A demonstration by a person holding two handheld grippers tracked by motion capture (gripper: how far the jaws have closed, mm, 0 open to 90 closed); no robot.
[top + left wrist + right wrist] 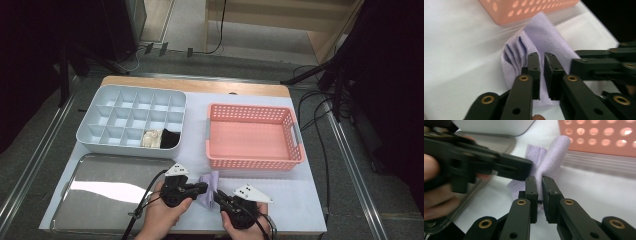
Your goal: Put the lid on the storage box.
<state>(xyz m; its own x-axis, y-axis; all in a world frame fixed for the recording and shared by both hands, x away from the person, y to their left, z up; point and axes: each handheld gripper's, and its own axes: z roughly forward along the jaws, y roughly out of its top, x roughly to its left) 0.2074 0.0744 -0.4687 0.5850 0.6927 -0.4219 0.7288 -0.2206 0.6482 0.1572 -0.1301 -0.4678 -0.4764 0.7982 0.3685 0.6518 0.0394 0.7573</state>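
Note:
A small lilac cloth (210, 184) is pinched up off the white table between both grippers, near the front edge. My left gripper (204, 188) reaches in from the left, shut on a folded edge of the lilac cloth (544, 35), its jaws (541, 58) close together around the fabric. My right gripper (218, 195) comes from the right and is shut on another fold of the lilac cloth (554, 155), which rises between its jaws (538, 181). The left gripper (486, 165) crosses just behind that fold. A hand holds each gripper.
A pink perforated basket (296, 135) stands empty just behind the cloth. A grey compartment box (100, 107) at the back left holds a cream item (151, 138) and a black item (170, 138). A shiny metal tray (100, 200) lies at the front left.

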